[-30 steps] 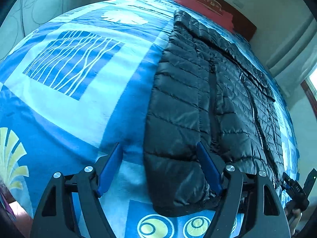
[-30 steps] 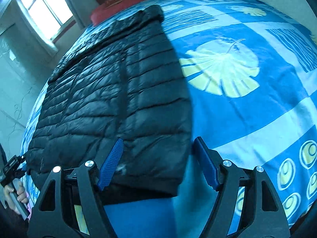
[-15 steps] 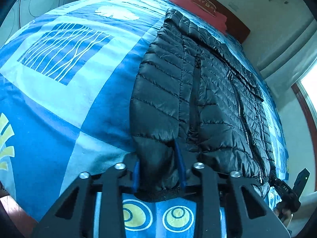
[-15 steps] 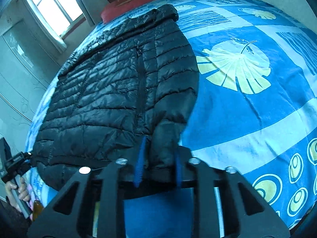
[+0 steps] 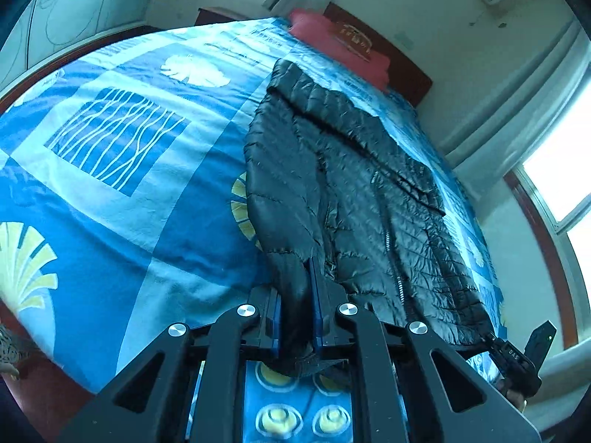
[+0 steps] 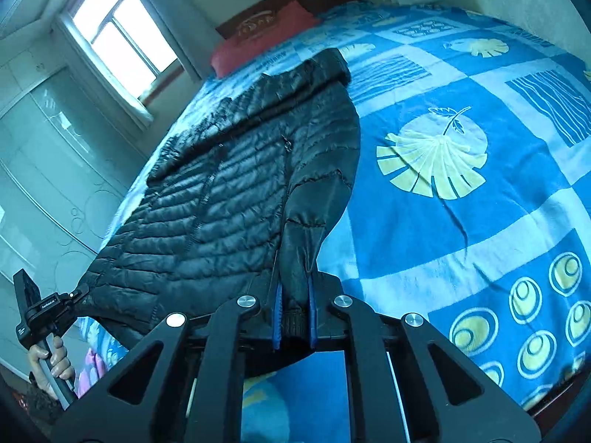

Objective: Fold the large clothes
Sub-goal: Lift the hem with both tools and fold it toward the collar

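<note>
Right wrist only: window (image 6: pixel 122 40) beside bed (image 6: pixel 461 199).

From my left wrist view, the hem of the black puffer jacket (image 5: pixel 354 199) disappears between the pads of the left hand-held gripper (image 5: pixel 297 317), so I cannot see how much cloth is pinched there, and the right hand-held gripper (image 5: pixel 517 354) is only a dark sliver at the frame's edge. In my right wrist view the jacket's far sleeve (image 6: pixel 192 136) is smeared and blurred. The gold lettering on the red pillow (image 6: pixel 258 33) is too small for me to read.
</note>
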A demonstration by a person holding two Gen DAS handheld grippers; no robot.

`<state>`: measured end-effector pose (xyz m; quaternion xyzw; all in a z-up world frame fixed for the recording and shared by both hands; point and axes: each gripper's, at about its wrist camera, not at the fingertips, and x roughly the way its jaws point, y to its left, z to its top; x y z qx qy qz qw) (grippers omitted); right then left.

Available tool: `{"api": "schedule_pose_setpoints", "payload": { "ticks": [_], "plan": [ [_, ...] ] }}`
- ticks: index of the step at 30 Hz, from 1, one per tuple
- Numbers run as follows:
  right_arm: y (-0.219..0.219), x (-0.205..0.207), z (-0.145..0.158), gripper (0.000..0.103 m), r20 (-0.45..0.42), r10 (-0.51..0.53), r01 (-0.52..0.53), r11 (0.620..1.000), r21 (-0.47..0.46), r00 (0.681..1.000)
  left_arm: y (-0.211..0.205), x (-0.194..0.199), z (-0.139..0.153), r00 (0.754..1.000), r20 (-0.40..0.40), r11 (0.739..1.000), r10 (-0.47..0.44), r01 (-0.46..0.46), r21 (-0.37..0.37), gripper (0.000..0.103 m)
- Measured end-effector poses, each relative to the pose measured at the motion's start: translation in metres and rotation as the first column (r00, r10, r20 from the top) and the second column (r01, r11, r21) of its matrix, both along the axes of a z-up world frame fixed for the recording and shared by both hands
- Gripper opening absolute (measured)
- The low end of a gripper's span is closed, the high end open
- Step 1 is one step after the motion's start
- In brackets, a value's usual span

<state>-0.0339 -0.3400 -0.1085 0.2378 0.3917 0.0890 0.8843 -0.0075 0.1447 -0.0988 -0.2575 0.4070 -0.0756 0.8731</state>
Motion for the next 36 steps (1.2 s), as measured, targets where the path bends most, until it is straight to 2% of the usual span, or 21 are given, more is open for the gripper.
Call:
{"api": "schedule_pose_setpoints", "payload": {
  "ticks": [6,16,23,29,32,36],
  "plan": [
    [-0.016,-0.025,0.016,0.009,0.013,-0.019,0.017,0.994,0.104,1.000,0.006,-0.026,0.013,1.000,0.003,0.997,-0.005,0.005,-0.073,0.011],
    [-0.025,-0.070,0.048,0.009,0.048,-0.044,0.035,0.982,0.186,0.998,0.004,-0.071,0.049,0.999,0.051,0.994,-0.010,0.015,-0.107,0.011],
    [-0.040,-0.091,0.070,0.009,0.102,-0.072,0.041,0.959,0.282,0.992,0.005,-0.094,0.074,0.995,0.097,0.993,0.006,0.006,-0.122,0.010],
    [-0.042,-0.074,0.086,0.009,0.157,-0.058,0.008,0.954,0.300,0.986,0.012,-0.069,0.081,0.993,0.120,0.990,0.019,-0.002,-0.143,0.010],
    [-0.040,-0.052,0.095,0.009,0.176,-0.029,-0.027,0.951,0.307,0.984,0.014,-0.046,0.087,0.991,0.130,0.991,0.002,0.015,-0.135,0.010],
    [-0.038,-0.001,0.104,0.009,0.183,0.008,-0.076,0.928,0.365,0.983,0.012,-0.005,0.092,0.993,0.115,0.989,-0.030,0.046,-0.140,0.010]
  ]
}}
